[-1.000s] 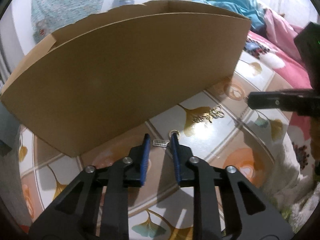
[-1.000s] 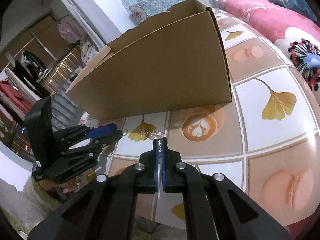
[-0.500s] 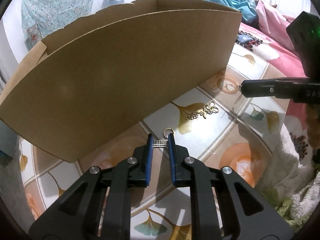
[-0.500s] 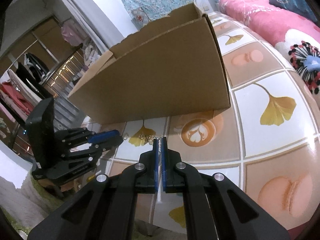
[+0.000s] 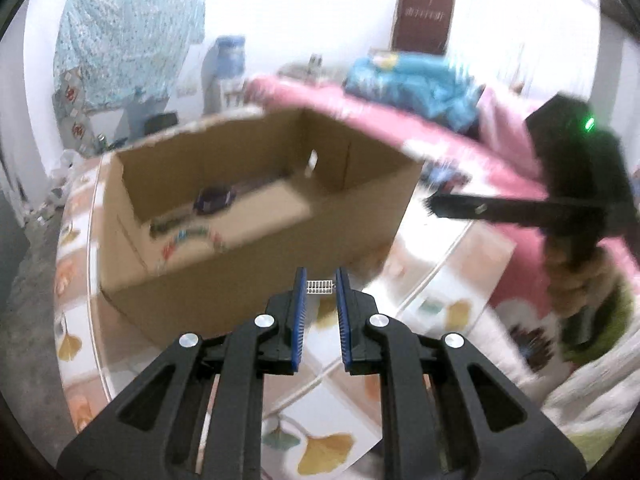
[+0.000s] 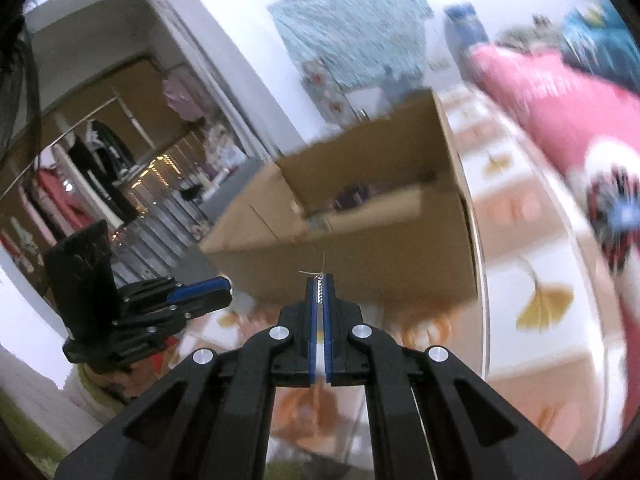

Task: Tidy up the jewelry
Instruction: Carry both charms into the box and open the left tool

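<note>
The left tongs (image 5: 320,286) are pinching a small silver ridged clasp (image 5: 319,286) crosswise between the tips of their blue pads (image 5: 299,312) — the piece is spanning the narrow gap, touching both. The right tongs (image 6: 319,292) are clenched almost flat on another silver link piece (image 6: 319,293), which is standing edge-on between the pads, with a thin bit of wire or chain sticking up just past the tips. Whether the two pieces belong to one chain I cannot tell; the frames are blurred.

Both tongs are hanging in the air above the bench (image 5: 328,444), whose cover is showing ginkgo leaves and coffee-cup prints. Just beyond the tips an open cardboard box (image 5: 256,216) is sitting on the bench, its near wall facing the tongs. Inside, on the box floor, a dark purple object (image 5: 212,200) is lying toward the far left, and some colourful printed packaging is lying nearer — too smeared to name.

From the left view, the right tongs are reaching in from the right side, well apart from the left ones. A pink bedspread (image 5: 400,132) is lying to the right of the bench, with a blue bundle on it farther back.
</note>
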`<action>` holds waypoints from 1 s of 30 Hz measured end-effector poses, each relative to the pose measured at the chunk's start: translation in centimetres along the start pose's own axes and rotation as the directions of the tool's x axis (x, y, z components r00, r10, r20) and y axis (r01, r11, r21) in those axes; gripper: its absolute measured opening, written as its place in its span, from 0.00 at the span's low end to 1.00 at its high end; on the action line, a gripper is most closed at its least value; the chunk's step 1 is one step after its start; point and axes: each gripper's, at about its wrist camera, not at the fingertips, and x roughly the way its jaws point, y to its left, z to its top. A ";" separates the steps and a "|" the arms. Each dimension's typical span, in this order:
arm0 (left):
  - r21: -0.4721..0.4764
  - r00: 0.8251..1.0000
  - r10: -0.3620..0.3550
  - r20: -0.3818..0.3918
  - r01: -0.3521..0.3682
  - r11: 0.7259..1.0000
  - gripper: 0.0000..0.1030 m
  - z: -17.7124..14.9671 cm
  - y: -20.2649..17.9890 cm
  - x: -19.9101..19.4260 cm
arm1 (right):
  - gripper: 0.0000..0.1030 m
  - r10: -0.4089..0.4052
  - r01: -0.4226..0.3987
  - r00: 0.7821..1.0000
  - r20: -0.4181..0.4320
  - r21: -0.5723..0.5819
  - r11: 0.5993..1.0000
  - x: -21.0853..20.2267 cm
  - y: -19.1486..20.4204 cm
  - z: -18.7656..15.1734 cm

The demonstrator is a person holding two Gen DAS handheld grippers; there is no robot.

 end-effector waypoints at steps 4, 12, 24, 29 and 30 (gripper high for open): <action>-0.073 0.996 -0.079 0.035 0.081 0.994 0.13 3.5 2.3 -0.2 | 0.03 0.021 -0.018 0.999 0.027 -0.086 0.996 0.7 1.7 3.7; -0.184 0.985 -0.046 -0.168 0.015 0.983 0.13 8.3 7.2 7.1 | 0.03 -0.013 0.009 0.973 -0.229 -0.018 1.000 9.9 -1.2 10.0; -0.275 0.970 -0.035 -0.242 -0.034 0.961 0.24 9.8 9.5 12.0 | 0.04 -0.113 0.102 0.953 -0.282 -0.053 0.993 13.7 -1.9 12.3; -0.276 0.976 -0.026 -0.218 -0.036 0.961 0.24 10.0 9.6 11.3 | 0.04 -0.117 0.110 0.961 -0.251 -0.039 0.993 12.7 -2.2 12.6; -0.274 0.977 -0.025 -0.211 -0.034 0.961 0.24 10.0 9.5 11.0 | 0.04 -0.118 0.112 0.962 -0.244 -0.040 0.993 12.7 -2.2 12.8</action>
